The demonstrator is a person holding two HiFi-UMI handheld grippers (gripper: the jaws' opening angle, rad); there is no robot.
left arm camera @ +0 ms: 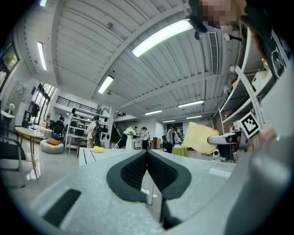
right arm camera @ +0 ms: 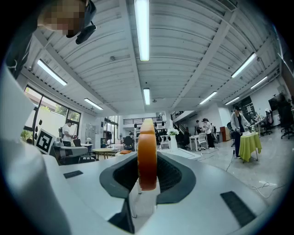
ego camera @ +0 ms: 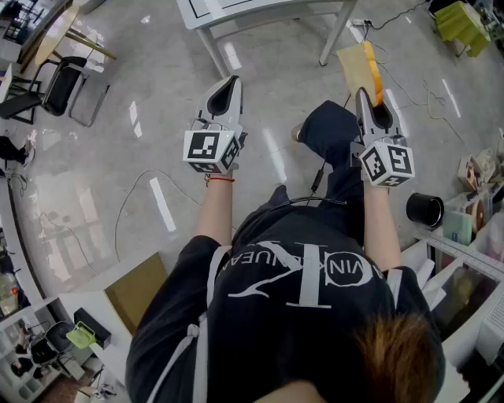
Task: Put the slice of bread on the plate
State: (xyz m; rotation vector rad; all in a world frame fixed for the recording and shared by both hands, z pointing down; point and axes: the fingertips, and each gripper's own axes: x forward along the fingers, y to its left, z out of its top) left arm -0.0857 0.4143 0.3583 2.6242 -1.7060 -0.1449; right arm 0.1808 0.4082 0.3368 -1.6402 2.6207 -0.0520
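Gripping bread: right gripper [right arm camera: 147, 161] is clamping the slice of bread [right arm camera: 147, 144] upright between its fingers.
Left gripper [left arm camera: 147, 154]: fingers are sitting closed together, empty.

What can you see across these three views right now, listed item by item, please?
slice of bread: one, pale yellow with an orange-brown crust, held on edge by the right gripper
table: one, white, top of the head view
chair: at least one, black, on the floor at upper left
container: one, black, round, at the right by the shelves
cardboard sheet: one, brown, lower left
left gripper: one, pale grey with black pads, jaws shut on nothing
right gripper: one, same colours, jaws shut on the bread
T-shirt: one, black with white print, on the person
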